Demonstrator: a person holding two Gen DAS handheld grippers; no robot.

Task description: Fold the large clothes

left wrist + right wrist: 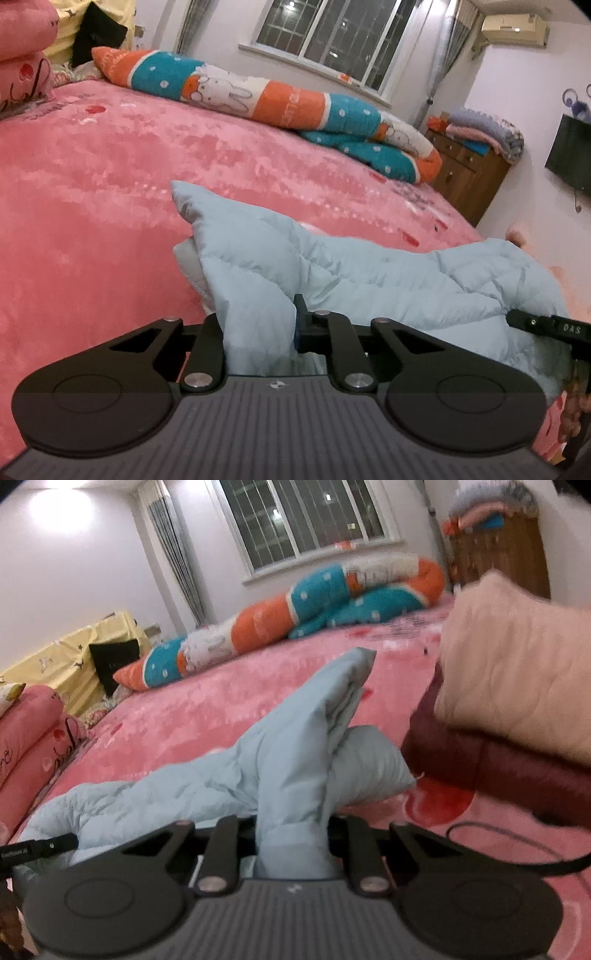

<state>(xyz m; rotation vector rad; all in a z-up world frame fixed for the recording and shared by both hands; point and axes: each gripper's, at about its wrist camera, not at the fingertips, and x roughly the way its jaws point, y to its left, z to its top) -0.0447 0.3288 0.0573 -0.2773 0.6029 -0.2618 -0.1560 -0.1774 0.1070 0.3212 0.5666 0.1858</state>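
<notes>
Pink bed (pixel 110 177), wide and plush. On its near edge, pale blue quilted jacket (pixel 369 273), bunched and partly raised. Probably light, puffy, slippery, prone to sagging; best pinched at hems or corners, well apart. Left gripper (pixel 258 328) clamped on one fold, right gripper (pixel 291 830) clamped on another.
</notes>
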